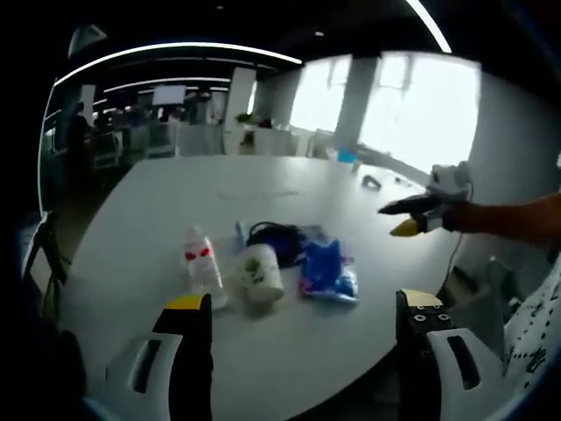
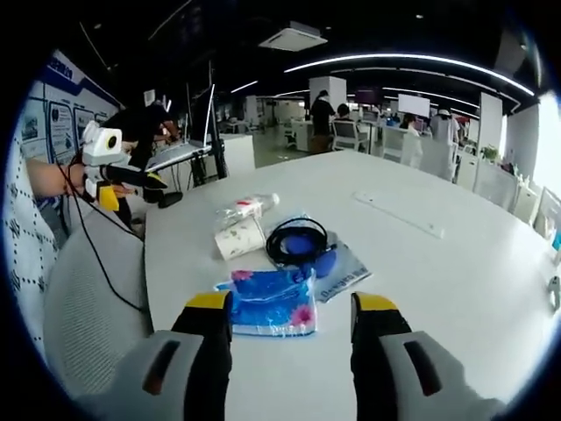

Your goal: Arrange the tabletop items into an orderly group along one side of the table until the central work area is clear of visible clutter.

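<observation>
A small cluster lies on the white table point(image 1: 263, 175). It holds a clear bottle with a red label point(image 1: 202, 263), a white paper cup on its side point(image 1: 261, 274), a coiled black cable point(image 1: 276, 237) and a blue packet point(image 1: 329, 270). My left gripper point(image 1: 302, 303) is open, short of the cluster and holding nothing. The right gripper point(image 1: 419, 213) hangs over the table's right edge. In the right gripper view, my right gripper point(image 2: 292, 305) stands open just short of the blue packet point(image 2: 267, 303). Beyond it lie the cable point(image 2: 298, 239), cup point(image 2: 239, 237) and bottle point(image 2: 250, 206). The left gripper point(image 2: 123, 180) is at far left.
A flat bluish pouch point(image 2: 346, 272) lies under the cable. A long pale strip point(image 2: 399, 215) lies farther across the table, and a small dark object point(image 1: 372, 181) sits near the far edge. A grey chair point(image 2: 83, 298) stands by the near edge. Desks and people fill the office behind.
</observation>
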